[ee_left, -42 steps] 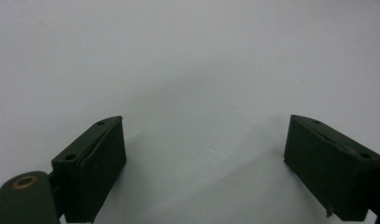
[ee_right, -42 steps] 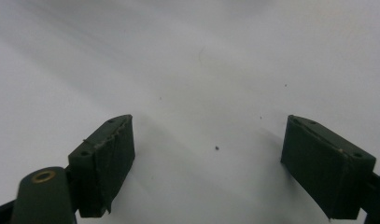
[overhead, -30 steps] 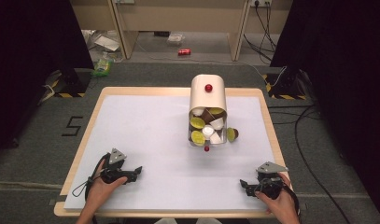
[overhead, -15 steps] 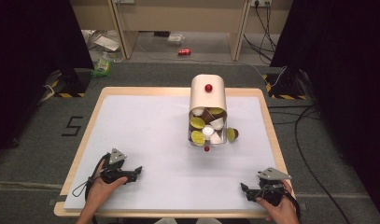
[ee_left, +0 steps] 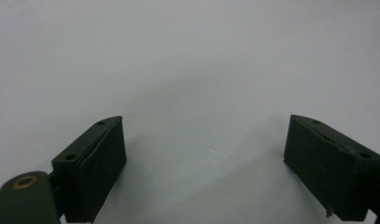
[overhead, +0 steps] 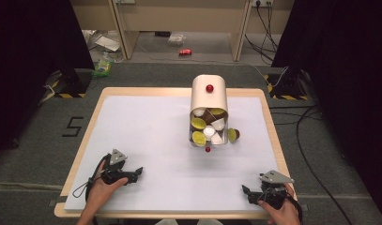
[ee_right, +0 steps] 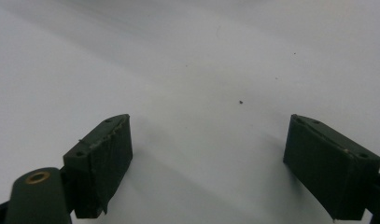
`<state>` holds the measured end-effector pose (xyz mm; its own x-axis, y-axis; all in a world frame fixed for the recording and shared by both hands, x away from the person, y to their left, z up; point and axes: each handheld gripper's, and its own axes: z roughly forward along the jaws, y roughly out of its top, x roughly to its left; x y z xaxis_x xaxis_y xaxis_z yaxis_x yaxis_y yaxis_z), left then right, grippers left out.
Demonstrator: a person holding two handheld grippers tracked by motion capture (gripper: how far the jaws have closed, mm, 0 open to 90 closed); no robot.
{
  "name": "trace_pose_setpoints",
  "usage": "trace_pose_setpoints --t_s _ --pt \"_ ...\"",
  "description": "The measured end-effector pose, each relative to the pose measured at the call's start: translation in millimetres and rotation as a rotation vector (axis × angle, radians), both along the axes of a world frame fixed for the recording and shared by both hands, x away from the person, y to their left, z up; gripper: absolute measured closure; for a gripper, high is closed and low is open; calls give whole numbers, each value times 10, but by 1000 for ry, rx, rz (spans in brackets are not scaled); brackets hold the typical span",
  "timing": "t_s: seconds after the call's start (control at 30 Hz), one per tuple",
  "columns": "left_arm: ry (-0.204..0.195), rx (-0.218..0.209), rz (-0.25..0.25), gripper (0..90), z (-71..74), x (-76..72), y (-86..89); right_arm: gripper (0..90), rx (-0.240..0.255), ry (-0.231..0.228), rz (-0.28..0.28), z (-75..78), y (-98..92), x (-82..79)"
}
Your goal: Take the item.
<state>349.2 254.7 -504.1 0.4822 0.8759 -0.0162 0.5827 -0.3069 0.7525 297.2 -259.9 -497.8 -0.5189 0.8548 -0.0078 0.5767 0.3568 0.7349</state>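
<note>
1. White bin (overhead: 209,93) lying on its side, far-centre of table (overhead: 146,140), mouth facing the person, red knob on the upturned wall.
2. Inside the mouth: pile of coffee capsules (overhead: 206,127), yellow-lidded, white and brown mixed; count not readable.
3. Clear tray or lid at the mouth under the pile, edges hard to make out.
4. One loose capsule (overhead: 233,135), yellow top and brown body, just beside the pile on its right, resting on the table.
5. Small red ball (overhead: 208,149) on the table just in front of the pile, apart from the capsules.
6. Left gripper (overhead: 138,172) at near-left of table, low over the surface, well apart from the bin; jaws spread wide in left gripper view (ee_left: 204,168), nothing between them but bare table.
7. Right gripper (overhead: 246,192) at near-right corner, also well apart from the bin; jaws wide in right gripper view (ee_right: 206,168), empty.
8. Step judged: start or rest pose, no contact with anything yet.
9. Next move likely calls for a forward reach to the bin mouth or the loose capsule, jaws kept wide until around one item; right side nearer the stray one.
10. Risk: capsules stacked loosely, a nudge could roll more out.
</note>
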Motion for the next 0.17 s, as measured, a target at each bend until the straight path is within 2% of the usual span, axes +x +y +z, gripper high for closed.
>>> trace_pose_setpoints --t_s 0.17 --pt "0 0 0 121 0 1 0 159 0 1 0 1 0 1"
